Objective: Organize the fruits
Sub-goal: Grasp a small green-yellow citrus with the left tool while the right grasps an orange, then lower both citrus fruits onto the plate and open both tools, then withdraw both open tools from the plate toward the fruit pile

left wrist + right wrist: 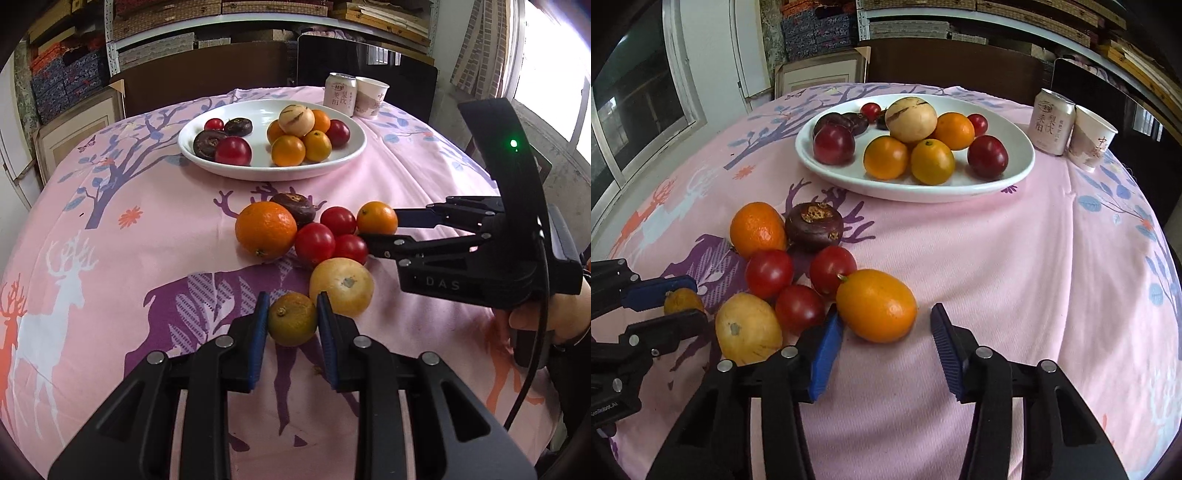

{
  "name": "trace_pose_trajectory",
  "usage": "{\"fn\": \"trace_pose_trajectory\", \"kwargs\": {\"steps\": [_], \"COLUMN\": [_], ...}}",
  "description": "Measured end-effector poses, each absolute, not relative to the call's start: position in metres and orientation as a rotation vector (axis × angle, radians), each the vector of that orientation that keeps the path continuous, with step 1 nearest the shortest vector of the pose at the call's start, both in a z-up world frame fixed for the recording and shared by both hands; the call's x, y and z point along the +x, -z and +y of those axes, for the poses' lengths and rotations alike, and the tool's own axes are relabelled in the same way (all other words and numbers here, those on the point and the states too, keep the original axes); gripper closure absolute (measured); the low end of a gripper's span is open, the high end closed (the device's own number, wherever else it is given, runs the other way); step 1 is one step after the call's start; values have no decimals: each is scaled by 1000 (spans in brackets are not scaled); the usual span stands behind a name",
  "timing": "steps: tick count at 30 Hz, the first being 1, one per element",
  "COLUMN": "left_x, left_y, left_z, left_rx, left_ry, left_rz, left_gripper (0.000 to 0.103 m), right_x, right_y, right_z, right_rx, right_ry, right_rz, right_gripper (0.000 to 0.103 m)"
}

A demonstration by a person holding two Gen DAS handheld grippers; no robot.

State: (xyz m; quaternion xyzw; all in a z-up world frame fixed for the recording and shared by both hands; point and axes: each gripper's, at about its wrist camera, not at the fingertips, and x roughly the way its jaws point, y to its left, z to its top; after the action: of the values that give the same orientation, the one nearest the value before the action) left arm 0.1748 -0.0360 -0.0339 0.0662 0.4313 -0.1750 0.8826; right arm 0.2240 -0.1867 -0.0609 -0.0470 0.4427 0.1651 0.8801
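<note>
Fruits: my left hand-held gripper (291, 319) pinches a greenish-orange citrus (291, 319); my right hand-held gripper (882, 332) is spread around a kumquat (876, 304).

place: home room used partly for storage | table under a pink deer-print cloth (147, 229) | white plate (347, 155) of fruit near its far edge | drink can (1052, 127) and paper cup (1091, 142) at far right corner | behind: metal shelving (110, 44) stacked with boxes, dark chairs (369, 66), window (639, 110)
</note>
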Motion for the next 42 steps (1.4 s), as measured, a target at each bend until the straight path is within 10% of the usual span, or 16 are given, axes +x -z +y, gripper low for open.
{"fn": "trace_pose_trajectory", "kwargs": {"steps": [17, 36, 38, 40, 42], "left_x": [251, 399, 402, 398, 391], "left_y": [-27, 11, 12, 7, 1], "left_z": [-42, -77, -77, -74, -70], "left_rx": [126, 170, 162, 161, 145], "left_ry": [299, 212, 181, 107, 122], "left_rz": [761, 835, 827, 779, 747], "left_gripper": [78, 78, 57, 12, 11], "right_x": [220, 348, 352, 350, 343], "right_y": [-23, 20, 21, 20, 15], "right_z": [-233, -193, -191, -186, -190], "right_rx": [51, -98, -130, -189, -150], "right_ry": [-270, -263, -252, -187, -221], "right_rz": [596, 715, 703, 684, 673], "right_gripper": [64, 63, 47, 28, 28]}}
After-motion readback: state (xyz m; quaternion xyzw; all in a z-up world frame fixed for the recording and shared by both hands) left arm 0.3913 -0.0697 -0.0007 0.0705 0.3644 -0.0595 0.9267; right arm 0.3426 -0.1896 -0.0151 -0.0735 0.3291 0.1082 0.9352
